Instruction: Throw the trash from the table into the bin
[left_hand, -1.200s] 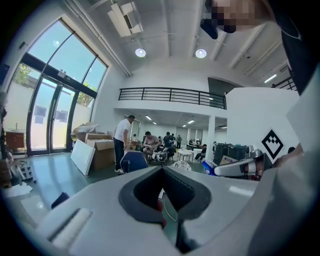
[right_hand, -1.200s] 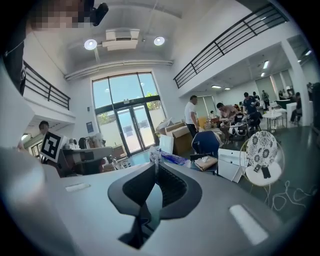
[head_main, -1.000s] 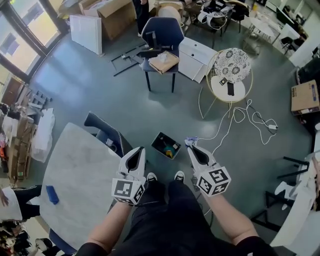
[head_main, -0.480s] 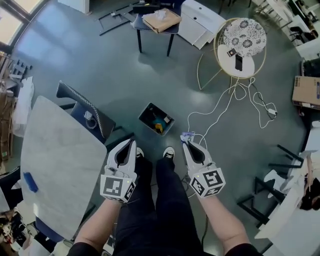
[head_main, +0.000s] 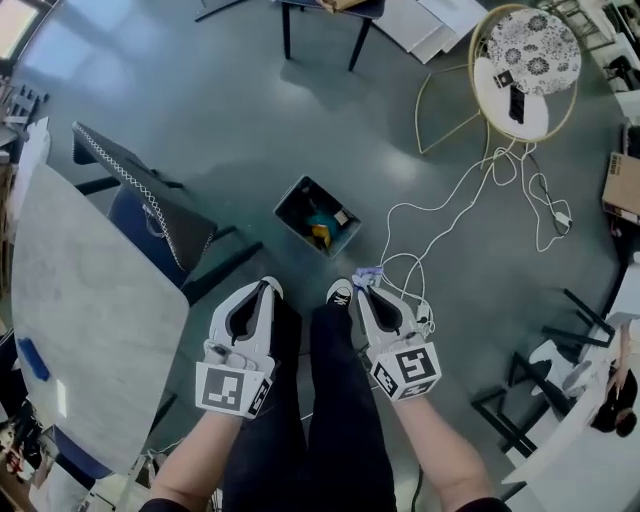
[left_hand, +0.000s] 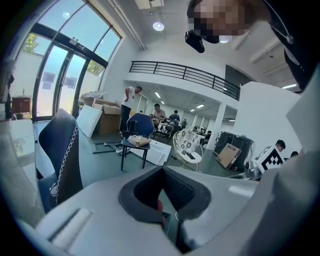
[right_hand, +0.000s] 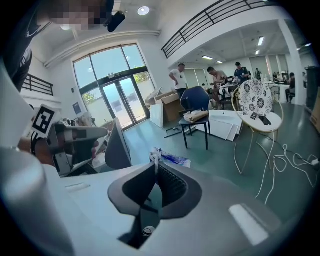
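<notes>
**Plastic wrapper (head_main: 368, 273) held short of the bin (head_main: 291, 194).**
My right gripper (head_main: 364, 290) was clenched on the blue-and-white wrapper, pinched at its tip. My left gripper (head_main: 266, 288) was closed with nothing in it. The open bin stood on the floor ahead and slightly left of the wrapper, near it but not beneath it. The worktop (head_main: 90, 300) lay well off to the left.

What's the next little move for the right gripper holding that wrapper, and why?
Probably move the right gripper forward over the bin. Its jaws pinch the blue-and-white wrapper, and the bin stands on the floor just ahead, not beneath.
</notes>
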